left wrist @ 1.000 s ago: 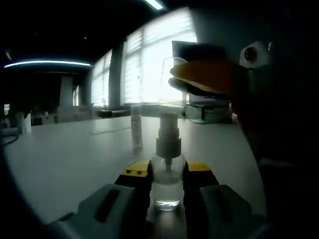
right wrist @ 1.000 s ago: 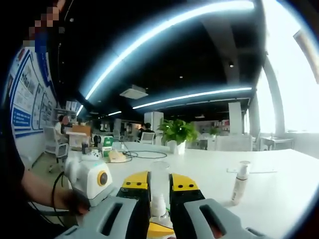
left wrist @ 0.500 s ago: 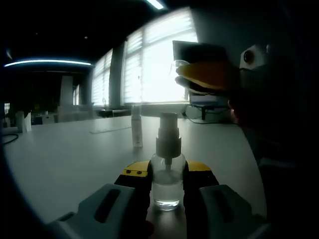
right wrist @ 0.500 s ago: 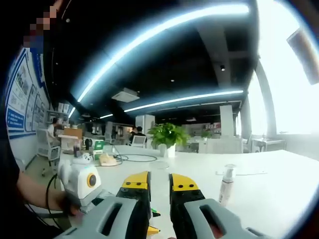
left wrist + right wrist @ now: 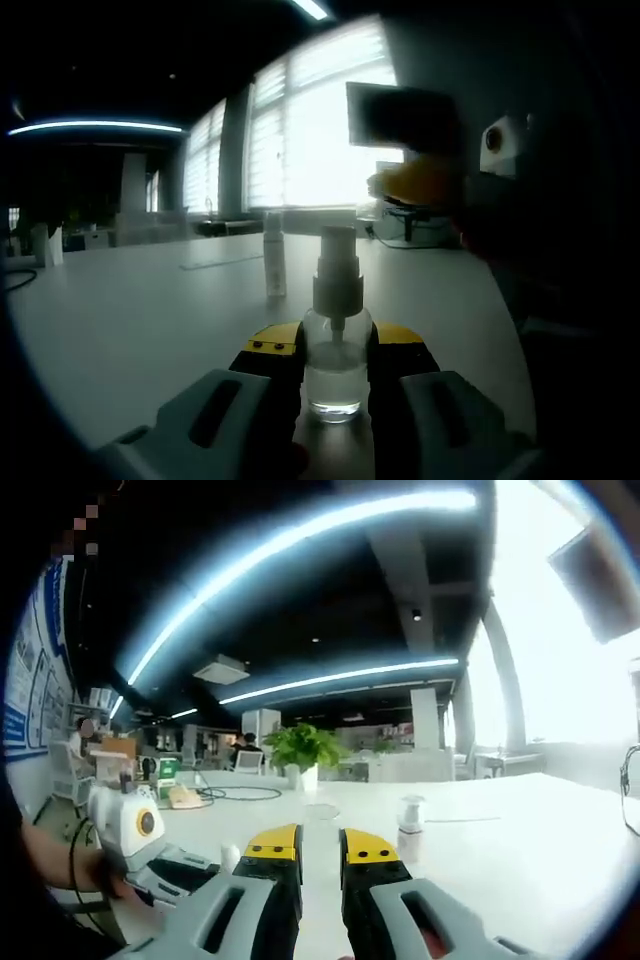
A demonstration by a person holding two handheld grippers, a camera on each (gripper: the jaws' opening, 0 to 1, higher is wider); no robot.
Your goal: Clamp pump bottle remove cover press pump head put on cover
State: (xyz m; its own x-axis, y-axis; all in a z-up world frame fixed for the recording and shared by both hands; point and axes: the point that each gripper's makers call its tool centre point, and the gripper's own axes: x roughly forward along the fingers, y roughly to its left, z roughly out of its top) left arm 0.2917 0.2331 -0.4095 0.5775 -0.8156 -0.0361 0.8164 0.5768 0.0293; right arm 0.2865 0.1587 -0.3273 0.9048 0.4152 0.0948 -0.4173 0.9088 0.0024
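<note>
A clear pump bottle (image 5: 335,368) with a white pump head (image 5: 337,272) stands on the white table (image 5: 150,320), and my left gripper (image 5: 335,352) is shut on its body. The pump head is bare. Blurred yellow tips of my right gripper (image 5: 418,182) hang up and to the right of the pump head, apart from it. In the right gripper view my right gripper (image 5: 320,852) keeps a narrow gap between its jaws, the same as when the clear cover sat there; the cover itself is hardly visible. My left gripper (image 5: 150,850) and a hand show at the lower left.
A slim white spray bottle (image 5: 272,262) stands farther back on the table, seen also as a small white bottle (image 5: 410,815). A potted plant (image 5: 300,752) and cables lie at the table's far end. Bright windows (image 5: 310,130) are behind.
My right gripper has lifted up and away to the right from the pump head, taking the clear cover off it. The left gripper and the bottle have not moved.
</note>
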